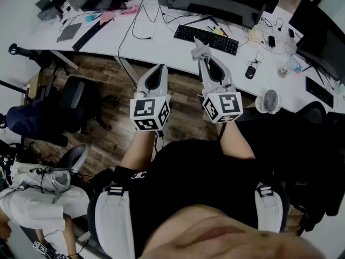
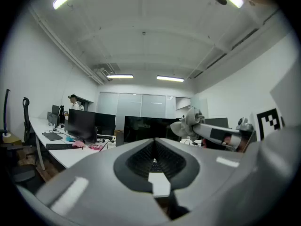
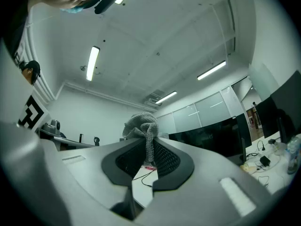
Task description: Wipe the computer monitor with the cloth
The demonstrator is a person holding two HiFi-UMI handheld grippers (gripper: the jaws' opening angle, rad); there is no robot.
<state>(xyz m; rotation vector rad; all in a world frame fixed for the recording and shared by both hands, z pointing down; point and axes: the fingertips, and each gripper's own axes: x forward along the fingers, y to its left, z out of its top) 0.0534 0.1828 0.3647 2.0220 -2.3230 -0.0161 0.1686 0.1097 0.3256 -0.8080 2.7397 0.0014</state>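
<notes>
Right tongs [image 1: 204,57] grip the cloth [image 3: 141,125], poised towards the far monitor [image 1: 215,1] for wiping; left tongs [image 1: 158,69] clenched empty.

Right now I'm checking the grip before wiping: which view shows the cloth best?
The right gripper view: the cloth sits centre frame, pinched between the fingers of the right gripper. The head view shows only a small grey bunch at that gripper's tip; the left gripper view shows the cloth side-on, smaller.
</notes>
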